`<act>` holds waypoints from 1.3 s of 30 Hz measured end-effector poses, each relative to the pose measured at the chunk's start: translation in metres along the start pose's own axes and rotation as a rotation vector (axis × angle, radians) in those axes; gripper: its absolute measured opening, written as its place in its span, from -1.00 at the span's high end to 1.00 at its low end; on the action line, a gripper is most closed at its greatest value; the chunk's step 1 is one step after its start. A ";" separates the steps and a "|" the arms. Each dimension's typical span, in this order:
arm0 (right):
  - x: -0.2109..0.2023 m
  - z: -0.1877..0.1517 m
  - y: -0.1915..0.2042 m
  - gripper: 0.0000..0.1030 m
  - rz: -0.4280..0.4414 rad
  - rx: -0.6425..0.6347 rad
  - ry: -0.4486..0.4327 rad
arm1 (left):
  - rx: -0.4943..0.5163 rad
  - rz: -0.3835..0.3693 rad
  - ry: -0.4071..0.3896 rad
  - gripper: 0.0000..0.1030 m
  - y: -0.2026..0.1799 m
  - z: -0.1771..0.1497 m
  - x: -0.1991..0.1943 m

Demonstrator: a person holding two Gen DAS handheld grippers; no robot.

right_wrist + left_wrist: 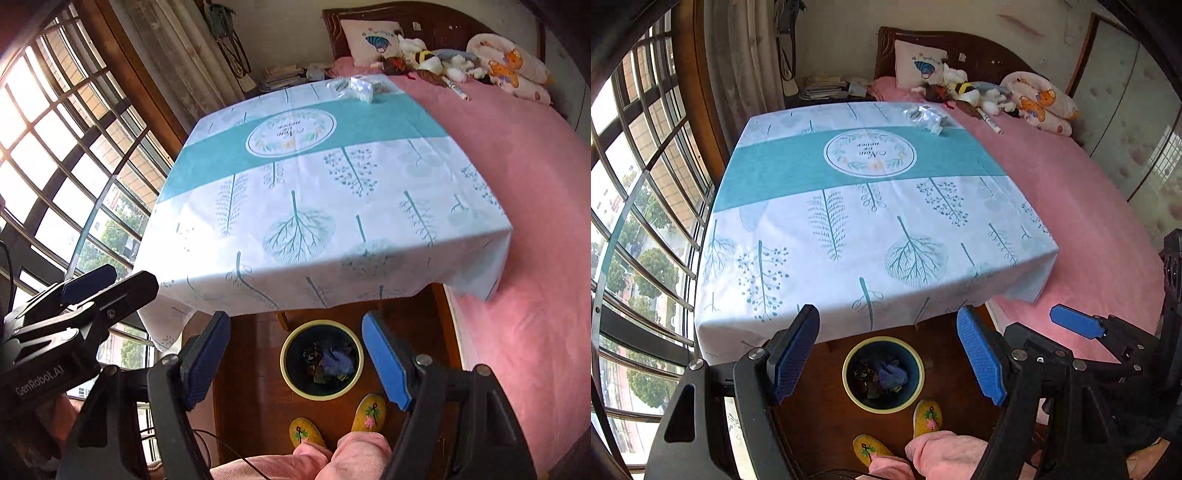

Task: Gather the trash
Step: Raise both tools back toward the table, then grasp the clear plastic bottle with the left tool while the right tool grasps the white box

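On the dark wooden floor just in front of the counter stands a round bin with a pale yellow rim [882, 373] [322, 360], holding crumpled scraps of blue and dark trash [882, 376] [332, 360]. Near the counter's far edge, on the white and teal tree-print cloth [849, 229] [314, 192], lie clear plastic wrappers and a small white box [929, 116] [354, 86]. Left gripper [886, 354] and right gripper [295, 360] hang above the bin, jaws spread wide and empty. Yellow knitted slippers [927, 417] [369, 411] stand just beside the bin
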State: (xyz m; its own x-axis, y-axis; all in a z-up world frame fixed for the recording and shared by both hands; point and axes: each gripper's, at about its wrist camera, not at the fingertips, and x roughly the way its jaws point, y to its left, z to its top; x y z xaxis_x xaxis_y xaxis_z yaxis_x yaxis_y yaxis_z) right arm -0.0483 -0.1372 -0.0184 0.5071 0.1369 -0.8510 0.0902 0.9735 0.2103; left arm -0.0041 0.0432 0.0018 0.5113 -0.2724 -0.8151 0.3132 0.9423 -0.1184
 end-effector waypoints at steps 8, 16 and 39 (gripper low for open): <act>-0.021 0.038 -0.010 -0.35 0.006 0.010 -0.096 | 0.051 0.014 -0.063 -0.46 -0.004 0.039 -0.006; 0.006 0.112 -0.051 -0.34 0.030 0.017 -0.121 | 0.001 0.022 -0.063 -0.46 -0.004 0.114 0.032; 0.244 0.454 -0.209 -0.19 0.058 -0.154 0.018 | -0.324 0.069 0.220 -0.46 -0.050 0.383 0.361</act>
State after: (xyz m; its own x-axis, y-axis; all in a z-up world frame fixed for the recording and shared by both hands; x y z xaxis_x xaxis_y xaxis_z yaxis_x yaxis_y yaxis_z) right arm 0.4452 -0.3903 -0.0513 0.4922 0.1954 -0.8483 -0.0717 0.9803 0.1842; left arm 0.4708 -0.1772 -0.0691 0.3278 -0.1916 -0.9251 -0.0020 0.9791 -0.2035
